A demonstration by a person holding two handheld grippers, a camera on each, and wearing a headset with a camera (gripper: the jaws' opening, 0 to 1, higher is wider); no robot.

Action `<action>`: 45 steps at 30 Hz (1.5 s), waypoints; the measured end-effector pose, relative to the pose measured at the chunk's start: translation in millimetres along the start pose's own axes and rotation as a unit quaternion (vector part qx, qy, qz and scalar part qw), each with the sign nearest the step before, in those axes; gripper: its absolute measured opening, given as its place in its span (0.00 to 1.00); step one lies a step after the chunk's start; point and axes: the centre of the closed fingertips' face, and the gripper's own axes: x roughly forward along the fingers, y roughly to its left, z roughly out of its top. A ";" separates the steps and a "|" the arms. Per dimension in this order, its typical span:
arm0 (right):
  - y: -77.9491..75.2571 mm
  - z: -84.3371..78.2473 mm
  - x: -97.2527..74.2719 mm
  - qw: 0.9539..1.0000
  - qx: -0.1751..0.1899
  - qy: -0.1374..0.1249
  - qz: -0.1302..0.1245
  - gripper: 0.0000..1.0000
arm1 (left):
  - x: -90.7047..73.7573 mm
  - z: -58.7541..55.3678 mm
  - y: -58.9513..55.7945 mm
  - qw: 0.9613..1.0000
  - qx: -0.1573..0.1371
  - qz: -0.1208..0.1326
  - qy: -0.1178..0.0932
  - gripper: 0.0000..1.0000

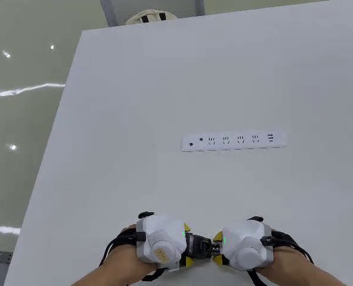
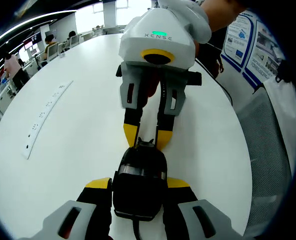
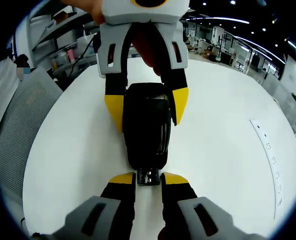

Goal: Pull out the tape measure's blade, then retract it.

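Black plastic tape measure gripped from both ends, close to the near edge of the white table.
The tape measure lies between the two grippers, which face each other just in front of the person. The left gripper has its jaws spread as wide as the case and pressed on both of its sides, so it holds the case. The right gripper has its jaws nearly together, pinching the small metal end hook, which sits right against the case mouth. The table's left edge, with pale green floor beyond it, is near the left gripper. To the right and farther away, open surface runs up to a long white power strip, well apart.
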 end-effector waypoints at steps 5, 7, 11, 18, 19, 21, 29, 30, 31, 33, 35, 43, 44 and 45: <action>-0.9 0.2 -0.3 1.000 0.002 -0.002 -0.002 0.17 | 0.7 -0.1 0.0 1.000 0.001 0.000 -0.001 0.37; -1.2 0.6 -0.7 1.000 0.001 -0.003 -0.002 0.17 | 0.8 -0.1 -0.1 1.000 0.003 0.001 -0.002 0.37; -1.1 0.4 -1.0 1.000 0.000 -0.003 -0.003 0.16 | 0.6 0.1 0.0 1.000 0.005 0.000 -0.002 0.37; -0.5 0.8 -2.1 1.000 -0.006 -0.005 -0.002 0.16 | 1.6 0.2 0.6 1.000 0.009 -0.001 -0.008 0.36; -0.6 0.4 -1.7 1.000 -0.007 -0.005 -0.002 0.16 | 1.6 0.1 0.7 1.000 0.012 0.000 -0.008 0.36; -0.3 -0.2 -1.2 1.000 -0.011 -0.004 -0.002 0.16 | 1.5 0.1 0.8 1.000 0.022 0.004 -0.006 0.35; 0.4 -0.2 -2.3 1.000 -0.014 -0.007 -0.002 0.15 | 1.2 -0.1 1.1 0.999 0.033 0.006 -0.009 0.34; 0.5 -0.3 -2.4 1.000 -0.015 -0.007 -0.003 0.14 | 1.2 -0.2 0.8 0.999 0.034 0.007 -0.009 0.34; 0.4 0.1 -2.8 1.000 -0.015 -0.008 -0.003 0.14 | 1.2 -0.1 0.9 0.999 0.035 0.007 -0.010 0.34; 0.2 -0.8 -3.4 1.000 -0.015 -0.007 -0.004 0.14 | 0.3 0.7 1.1 0.999 0.034 0.007 -0.010 0.34; 0.1 -1.1 -3.0 1.000 -0.016 -0.008 -0.005 0.14 | 0.7 -0.2 1.2 0.999 0.035 0.007 -0.010 0.34; -0.2 -1.0 -4.3 1.000 -0.016 -0.005 -0.005 0.13 | 0.5 -0.2 1.1 0.999 0.036 0.012 -0.009 0.33; -0.2 -1.0 -4.6 1.000 -0.016 -0.005 -0.005 0.13 | 0.9 -0.6 1.2 0.999 0.036 0.012 -0.010 0.33; -0.5 -1.9 -3.9 1.000 -0.016 -0.004 -0.006 0.13 | 1.1 -0.7 1.5 0.999 0.034 0.012 -0.011 0.33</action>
